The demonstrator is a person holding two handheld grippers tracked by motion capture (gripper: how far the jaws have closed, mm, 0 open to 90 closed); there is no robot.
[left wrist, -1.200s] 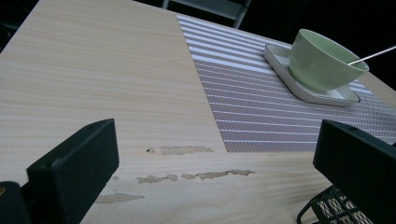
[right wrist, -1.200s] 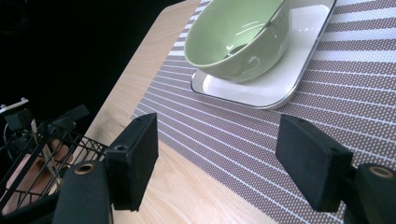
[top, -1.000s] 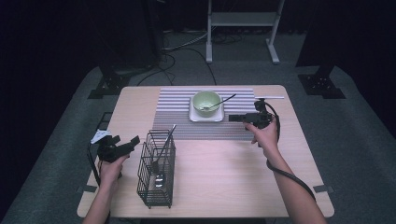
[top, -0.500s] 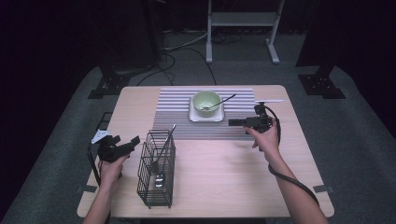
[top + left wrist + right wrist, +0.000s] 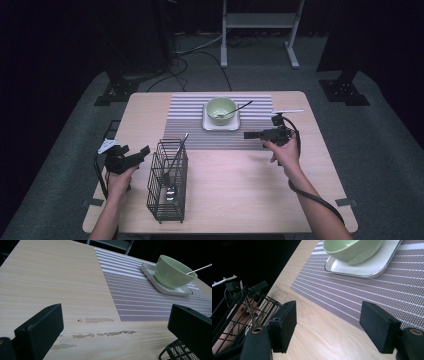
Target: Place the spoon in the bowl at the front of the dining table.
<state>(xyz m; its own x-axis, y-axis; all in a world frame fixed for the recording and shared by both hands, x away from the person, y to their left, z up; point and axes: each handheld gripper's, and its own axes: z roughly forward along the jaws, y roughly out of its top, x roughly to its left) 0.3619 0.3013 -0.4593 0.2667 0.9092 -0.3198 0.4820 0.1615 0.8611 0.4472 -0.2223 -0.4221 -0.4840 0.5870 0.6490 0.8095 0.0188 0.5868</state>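
bowl [image 5: 221,108] on its white plate [image 5: 220,123], spoon [image 5: 238,108] leaning inside, just beyond the right gripper [image 5: 250,135]: jaws wide apart, empty. better to swing over the bowl, close low on the handle. left gripper [image 5: 144,151], also spread and empty, beside the wire basket [image 5: 167,181].

Bowl [image 5: 221,108] on plate [image 5: 220,124] on mat [image 5: 189,125], behind wire basket [image 5: 167,186] at front left.
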